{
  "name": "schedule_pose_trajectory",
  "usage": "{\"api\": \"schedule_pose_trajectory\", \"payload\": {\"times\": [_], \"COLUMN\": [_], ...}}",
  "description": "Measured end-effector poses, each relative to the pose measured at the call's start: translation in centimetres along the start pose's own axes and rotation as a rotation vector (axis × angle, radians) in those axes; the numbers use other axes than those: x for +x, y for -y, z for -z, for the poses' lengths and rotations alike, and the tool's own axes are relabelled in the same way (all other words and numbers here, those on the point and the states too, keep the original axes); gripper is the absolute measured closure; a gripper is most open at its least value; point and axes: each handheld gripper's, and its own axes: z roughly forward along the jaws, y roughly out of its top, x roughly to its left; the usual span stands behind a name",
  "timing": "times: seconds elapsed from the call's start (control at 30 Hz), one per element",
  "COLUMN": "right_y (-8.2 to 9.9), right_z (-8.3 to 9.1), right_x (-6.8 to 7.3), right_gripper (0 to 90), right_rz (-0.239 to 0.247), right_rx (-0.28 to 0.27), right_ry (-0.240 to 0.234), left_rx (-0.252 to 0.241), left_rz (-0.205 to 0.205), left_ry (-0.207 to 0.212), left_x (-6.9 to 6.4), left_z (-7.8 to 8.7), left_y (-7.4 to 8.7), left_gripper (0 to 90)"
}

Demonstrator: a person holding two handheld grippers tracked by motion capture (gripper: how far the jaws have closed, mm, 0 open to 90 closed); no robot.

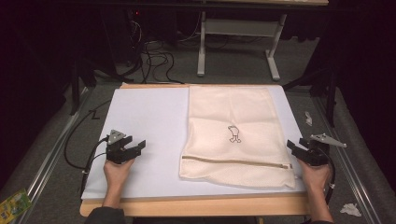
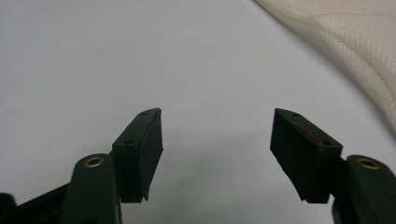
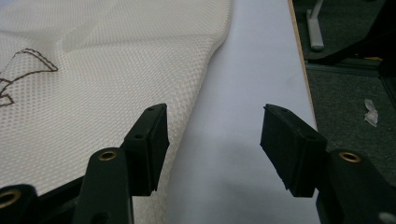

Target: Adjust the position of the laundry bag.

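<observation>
A cream mesh bag [image 1: 233, 133] lies flat on the right half of the white table top [image 1: 149, 121], with a zipper [image 1: 236, 161] across its near end and a small dark embroidered figure [image 1: 233, 134] in its middle. My left gripper [image 1: 135, 147] hovers open over bare white surface, well left of the bag; the bag's edge [image 2: 355, 42] shows at the upper right of the left gripper view. My right gripper [image 1: 294, 145] stands open at the bag's right edge [image 3: 196, 93], its jaws astride that edge, with nothing held.
The table's wooden front rim [image 1: 196, 205] runs along the near side. On the floor lie black cables [image 1: 154, 60], a white desk frame [image 1: 243, 42] beyond the table, crumpled scraps [image 1: 350, 209] at the right and a green packet [image 1: 14, 201] at the lower left.
</observation>
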Motion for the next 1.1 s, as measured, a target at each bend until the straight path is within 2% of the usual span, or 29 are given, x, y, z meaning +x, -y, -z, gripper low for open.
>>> {"api": "schedule_pose_trajectory", "payload": {"times": [0.13,0.33,0.57,0.87,1.1], "right_y": [-0.1,-0.1,0.1,0.3,0.4], "right_z": [0.4,0.7,0.8,0.9,0.8], "right_x": [0.1,0.2,0.4,0.9,1.1], "right_gripper": [42.3,43.2,46.7,52.2,51.3], "right_rz": [0.014,0.007,0.001,-0.004,-0.001], "right_rx": [0.023,0.042,0.077,0.125,0.148], "right_ry": [-0.006,-0.012,-0.05,-0.096,-0.096], "left_rx": [0.0,0.007,0.017,0.073,0.087], "left_rz": [-0.001,-0.003,-0.011,-0.034,-0.053], "left_ry": [0.017,0.033,0.066,0.099,0.123], "left_x": [-0.4,-1.0,-2.2,-4.0,-5.5], "left_z": [0.0,0.0,-0.1,-1.0,-1.4], "left_y": [-0.3,-0.6,-1.2,-1.5,-2.2], "left_gripper": [34.2,34.0,34.0,33.9,35.3]}}
